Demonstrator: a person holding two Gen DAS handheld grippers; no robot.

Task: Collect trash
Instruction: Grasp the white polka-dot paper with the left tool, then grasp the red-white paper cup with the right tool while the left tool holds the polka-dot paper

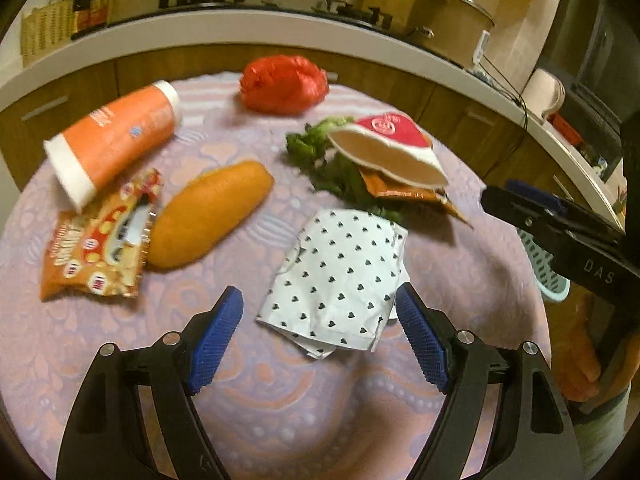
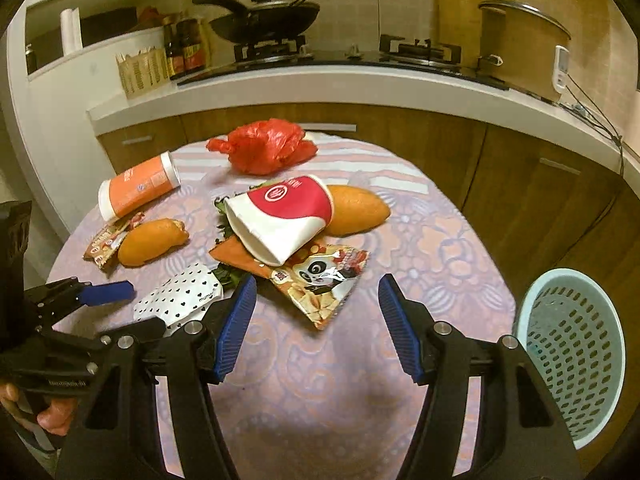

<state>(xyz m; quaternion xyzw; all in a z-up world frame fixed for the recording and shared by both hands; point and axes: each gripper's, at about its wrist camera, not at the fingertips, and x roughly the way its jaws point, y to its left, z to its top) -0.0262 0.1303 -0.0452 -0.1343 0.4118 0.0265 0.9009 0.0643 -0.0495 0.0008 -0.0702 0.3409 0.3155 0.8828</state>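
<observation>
My left gripper [image 1: 320, 300] is open, its blue pads either side of a white heart-print paper bag [image 1: 340, 276] on the round table; the bag also shows in the right wrist view [image 2: 180, 294]. My right gripper [image 2: 318, 292] is open and empty, just short of a panda snack wrapper [image 2: 324, 282]. A crushed red-and-white paper cup [image 2: 280, 216] lies on green leaves [image 1: 308, 148] and the wrapper. A red plastic bag [image 2: 264, 144] sits at the far edge. A yellow snack packet [image 1: 104, 236] lies at the left.
An orange canister [image 1: 112, 140] lies on its side at the left. Two bread rolls [image 1: 208, 212] [image 2: 358, 208] lie on the patterned tablecloth [image 2: 304, 380]. A pale blue perforated basket [image 2: 572, 352] stands to the right of the table. Kitchen counter and cabinets stand behind.
</observation>
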